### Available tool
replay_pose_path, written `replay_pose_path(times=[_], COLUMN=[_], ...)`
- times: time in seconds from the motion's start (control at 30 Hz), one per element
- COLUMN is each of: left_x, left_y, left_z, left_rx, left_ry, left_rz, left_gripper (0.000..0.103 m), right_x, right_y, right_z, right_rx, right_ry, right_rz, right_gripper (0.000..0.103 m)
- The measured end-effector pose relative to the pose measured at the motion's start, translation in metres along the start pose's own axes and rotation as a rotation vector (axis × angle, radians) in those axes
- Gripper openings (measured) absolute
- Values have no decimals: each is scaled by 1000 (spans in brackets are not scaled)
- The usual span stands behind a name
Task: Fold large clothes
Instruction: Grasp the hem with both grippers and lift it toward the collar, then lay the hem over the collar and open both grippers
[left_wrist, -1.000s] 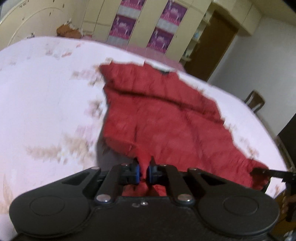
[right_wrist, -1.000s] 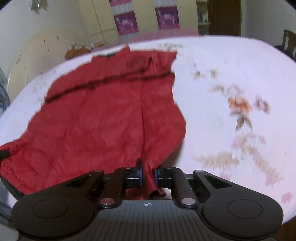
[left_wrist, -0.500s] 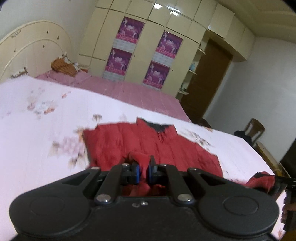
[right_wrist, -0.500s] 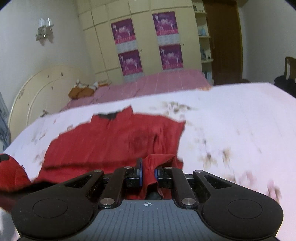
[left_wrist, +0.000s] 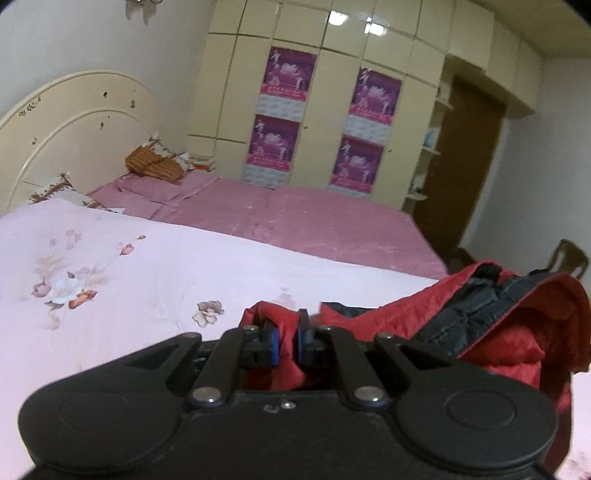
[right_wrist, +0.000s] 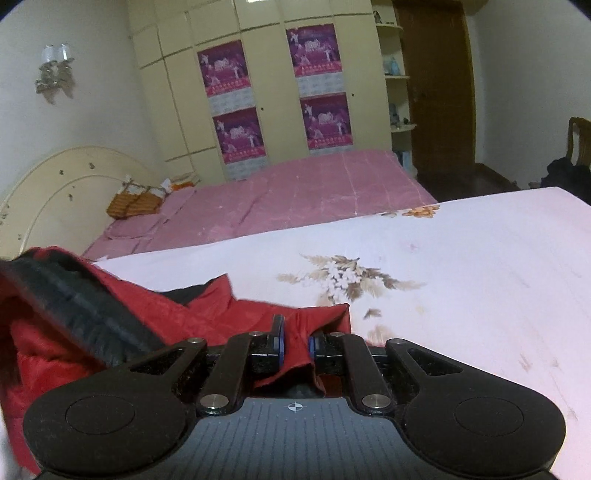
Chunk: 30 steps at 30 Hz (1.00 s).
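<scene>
A large red quilted jacket (left_wrist: 517, 332) with a dark lining lies on the pale floral bedspread (left_wrist: 129, 280). My left gripper (left_wrist: 286, 341) is shut on a red hem corner of it, low over the bed. In the right wrist view the jacket (right_wrist: 122, 314) bunches to the left, dark lining up. My right gripper (right_wrist: 295, 343) is shut on another red corner of the jacket. The part of the jacket beneath both grippers is hidden.
A pink mattress (right_wrist: 295, 192) lies beyond the bedspread, with a cream headboard (left_wrist: 66, 122) and pillows at the left. Cream wardrobes with purple posters (right_wrist: 317, 85) line the far wall. A brown door (left_wrist: 469, 166) and a chair (right_wrist: 578, 140) stand at the right.
Both grippers have carried the jacket's hem forward over the jacket towards its collar end. The flat jacket is now doubled over and bunched. The views have tilted up to the room.
</scene>
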<state>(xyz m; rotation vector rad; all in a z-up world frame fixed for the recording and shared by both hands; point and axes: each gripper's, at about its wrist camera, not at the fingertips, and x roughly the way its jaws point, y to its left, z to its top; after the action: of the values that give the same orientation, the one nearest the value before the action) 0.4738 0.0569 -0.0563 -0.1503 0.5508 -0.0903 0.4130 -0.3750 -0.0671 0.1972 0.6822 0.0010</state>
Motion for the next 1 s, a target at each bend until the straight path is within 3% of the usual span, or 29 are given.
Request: replay_pose_path(times=[0.23, 0.4, 0.5, 0.7, 0.8, 0.83, 0.87, 0.9, 1.0], left_x=[65, 92, 101, 106, 97, 92, 85, 77, 58], left_y=[1, 1, 2, 17, 20, 19, 17, 14, 7], left_z=[-7, -13, -13, -8, 0, 4, 6, 8, 10], left_rx=[34, 48, 51, -45, -79, -76, -64, -44, 38], left_ry=[96, 135, 147, 155, 129, 108, 69, 20, -44], left_rz=[116, 192, 201, 177, 160, 162, 183, 205, 172], left_gripper=[8, 17, 21, 28, 41, 61, 91, 99, 93], right_x=[81, 112, 120, 130, 132, 133, 131, 127, 121], right_y=[-16, -19, -19, -28, -32, -33, -35, -36, -30], right_z=[3, -4, -5, -3, 0, 1, 4, 6, 14], right_rx=[27, 13, 17, 112, 156, 177, 206, 226, 198], right_ry=[108, 147, 139, 115, 115, 108, 92, 63, 19], right_rz=[-23, -19, -9, 12, 12, 10, 13, -4, -1], right_gripper=[11, 11, 26, 38, 45, 58, 73, 102, 103])
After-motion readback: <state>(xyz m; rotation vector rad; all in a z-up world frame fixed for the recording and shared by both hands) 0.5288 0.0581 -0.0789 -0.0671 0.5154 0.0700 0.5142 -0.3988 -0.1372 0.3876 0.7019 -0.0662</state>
